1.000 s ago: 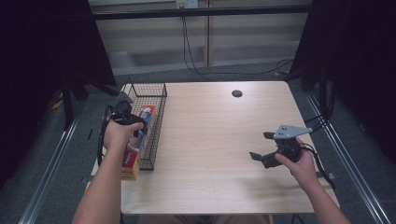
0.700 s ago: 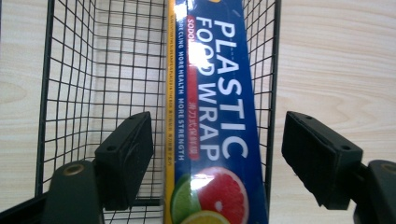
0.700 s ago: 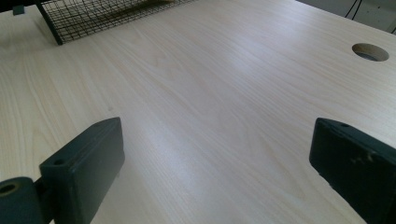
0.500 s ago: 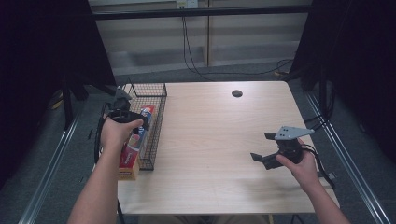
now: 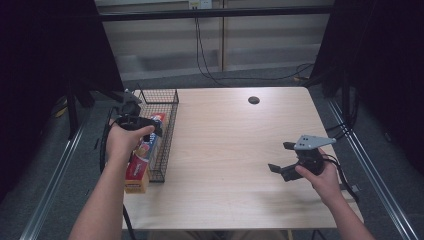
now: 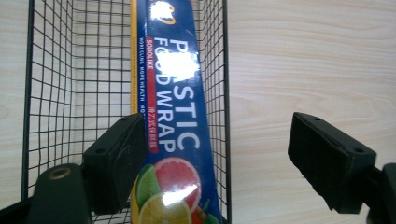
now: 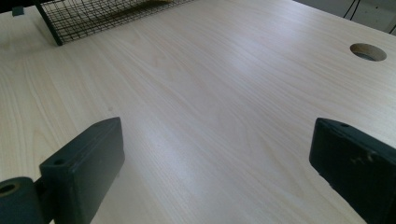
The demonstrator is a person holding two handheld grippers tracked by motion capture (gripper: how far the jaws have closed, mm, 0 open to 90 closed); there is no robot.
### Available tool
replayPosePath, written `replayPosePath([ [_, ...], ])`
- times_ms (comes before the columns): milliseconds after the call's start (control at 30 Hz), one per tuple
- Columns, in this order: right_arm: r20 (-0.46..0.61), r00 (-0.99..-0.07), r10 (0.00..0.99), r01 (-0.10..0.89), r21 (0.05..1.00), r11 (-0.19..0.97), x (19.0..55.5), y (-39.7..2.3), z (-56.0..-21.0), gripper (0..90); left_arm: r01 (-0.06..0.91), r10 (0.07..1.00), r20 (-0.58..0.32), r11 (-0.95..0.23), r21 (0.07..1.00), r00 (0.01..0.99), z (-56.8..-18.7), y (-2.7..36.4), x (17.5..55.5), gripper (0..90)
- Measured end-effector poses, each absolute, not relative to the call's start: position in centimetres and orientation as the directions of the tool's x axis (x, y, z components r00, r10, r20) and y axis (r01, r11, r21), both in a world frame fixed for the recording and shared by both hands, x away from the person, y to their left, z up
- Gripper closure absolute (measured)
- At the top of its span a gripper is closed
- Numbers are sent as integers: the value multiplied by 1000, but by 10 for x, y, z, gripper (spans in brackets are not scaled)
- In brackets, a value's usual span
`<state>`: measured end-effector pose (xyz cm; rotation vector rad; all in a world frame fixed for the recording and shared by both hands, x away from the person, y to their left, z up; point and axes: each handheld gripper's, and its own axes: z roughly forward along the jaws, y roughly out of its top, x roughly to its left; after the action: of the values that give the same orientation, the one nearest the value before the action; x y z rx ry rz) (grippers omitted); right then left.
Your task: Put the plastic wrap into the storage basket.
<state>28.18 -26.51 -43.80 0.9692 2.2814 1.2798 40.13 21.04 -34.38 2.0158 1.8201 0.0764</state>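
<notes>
Table (image 5: 230, 150), light wood, with a cable hole (image 5: 253, 100) near its far edge. Black wire basket (image 5: 162, 132) stood at the left edge, holding a plastic wrap box (image 6: 175, 116) that jutted past its near end. Left gripper (image 6: 212, 154) hung over the basket, jaws released, straddling the box and basket wall. Right gripper (image 5: 287, 159) hovered at near right, jaws spread, gripping nothing.

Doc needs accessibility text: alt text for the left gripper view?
A blue plastic wrap box lies lengthwise in a black wire basket on a pale wooden table. The open left tool hangs above, one jaw over the basket, the other over the table.
</notes>
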Motion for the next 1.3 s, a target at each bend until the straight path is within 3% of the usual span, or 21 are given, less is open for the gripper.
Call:
replayPosePath([
  [1300, 32, -711, 702, 395, 845, 361, 281, -264, -439, 31, 872, 885, -294, -209, 442, 361, -340, 162, 384, 134],
])
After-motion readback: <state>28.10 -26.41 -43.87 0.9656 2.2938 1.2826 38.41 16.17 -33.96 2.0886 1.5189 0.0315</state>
